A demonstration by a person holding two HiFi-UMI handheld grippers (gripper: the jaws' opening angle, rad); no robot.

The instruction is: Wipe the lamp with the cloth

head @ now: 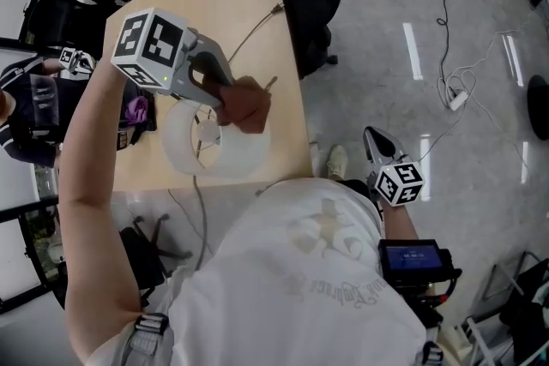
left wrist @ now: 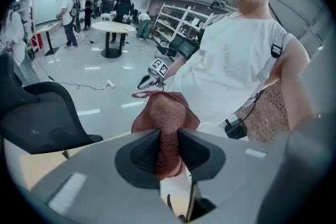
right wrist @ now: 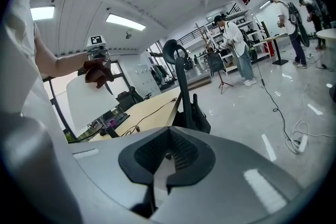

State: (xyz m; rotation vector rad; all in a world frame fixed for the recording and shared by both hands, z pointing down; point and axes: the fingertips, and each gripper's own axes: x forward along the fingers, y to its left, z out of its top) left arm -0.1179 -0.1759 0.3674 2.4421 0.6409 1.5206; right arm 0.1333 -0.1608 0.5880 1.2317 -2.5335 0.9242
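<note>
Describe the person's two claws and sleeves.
The left claw and right claw are grey shells with dark ribbed pads, each bearing a white cube of black square markers. The person wears a white short-sleeved T-shirt.

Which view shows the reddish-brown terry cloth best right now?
The left gripper view: the reddish-brown terry cloth fills the middle, pinched in the left gripper. The head view shows it over the white lampshade; the right gripper view, small and distant.
</note>
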